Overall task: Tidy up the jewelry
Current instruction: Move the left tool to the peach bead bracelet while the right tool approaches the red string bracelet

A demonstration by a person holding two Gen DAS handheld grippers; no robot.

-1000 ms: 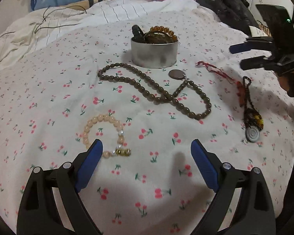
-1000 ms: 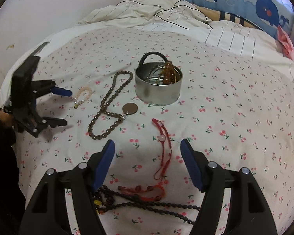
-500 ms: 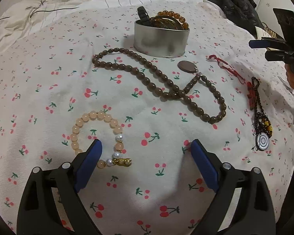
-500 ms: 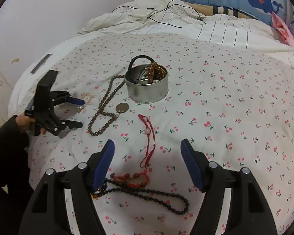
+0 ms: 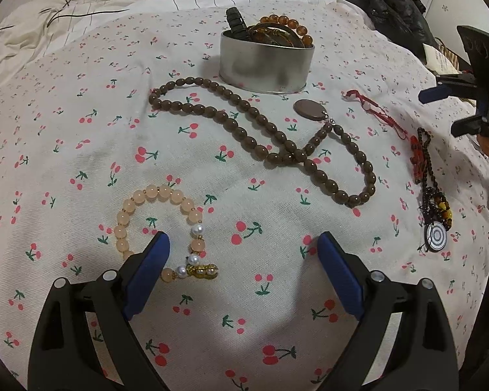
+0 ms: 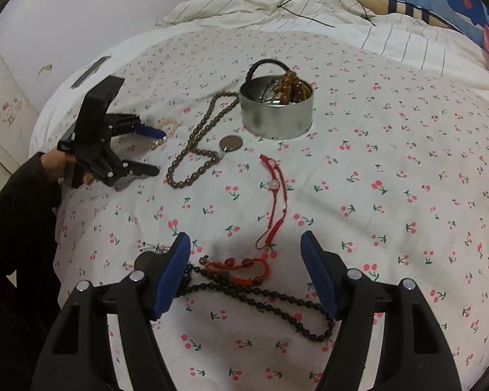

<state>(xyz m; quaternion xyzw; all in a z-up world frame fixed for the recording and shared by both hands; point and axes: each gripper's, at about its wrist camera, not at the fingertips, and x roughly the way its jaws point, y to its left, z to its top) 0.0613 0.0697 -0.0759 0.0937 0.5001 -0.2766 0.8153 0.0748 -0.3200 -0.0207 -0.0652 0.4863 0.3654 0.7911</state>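
Cherry-print bedsheet (image 5: 81, 104) carries scattered jewelry beside a tin (image 5: 266, 65). Left gripper (image 5: 241, 257), jaws apart, straddles the peach bracelet (image 5: 153, 215); right gripper (image 6: 244, 260) gapes over red cord (image 6: 238, 265). Next, probably: close, lift, tin.

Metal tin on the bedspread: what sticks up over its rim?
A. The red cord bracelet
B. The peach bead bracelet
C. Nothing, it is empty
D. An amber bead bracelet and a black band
D: the amber bead bracelet and a black band rise above the metal tin.
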